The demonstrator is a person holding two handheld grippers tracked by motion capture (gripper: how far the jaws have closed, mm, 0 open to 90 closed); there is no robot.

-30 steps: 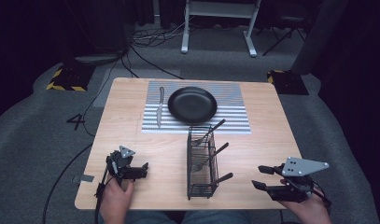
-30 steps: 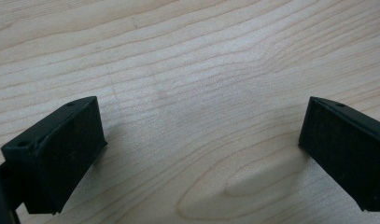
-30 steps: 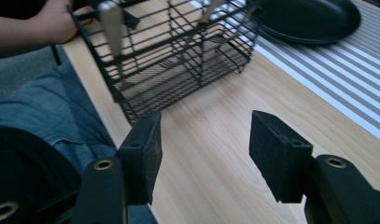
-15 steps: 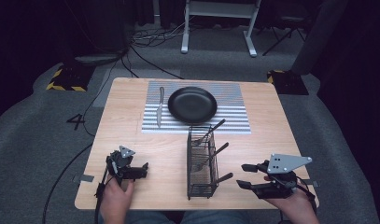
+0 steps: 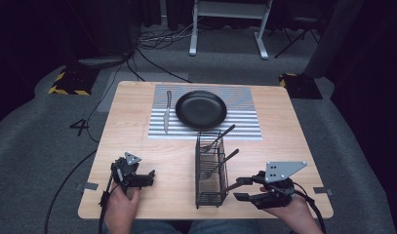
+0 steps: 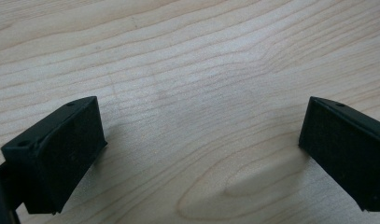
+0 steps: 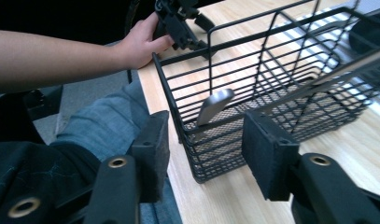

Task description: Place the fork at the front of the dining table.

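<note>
Black wire-mesh cutlery basket (image 5: 209, 170) is sitting upright on the light wooden desk (image 5: 137, 131), near the front edge, just short of the grey-and-white striped placemat (image 5: 245, 119). I'm seeing several metal utensils (image 5: 224, 158) leaning in it, handles sticking out toward the right; one rounded silver handle end (image 7: 214, 106) is lying against the near wall in the right gripper view.

My right hand-held gripper (image 5: 241, 189) is sitting just right of the basket's front corner, pointing at it. Jaws have just been closing and are standing roughly half open, with the basket's near corner lined up in the gap between them. Pads (image 7: 152, 154) aren't pressing on anything, so nothing gripped.

My left hand-held gripper (image 5: 148, 176) is resting low over bare desk at front left, well apart from the basket. Jaws are standing wide, empty, only wood grain between them.

Black round pan (image 5: 201, 109) is lying on the placemat, with a silver table knife (image 5: 166, 113) just left of it.
</note>
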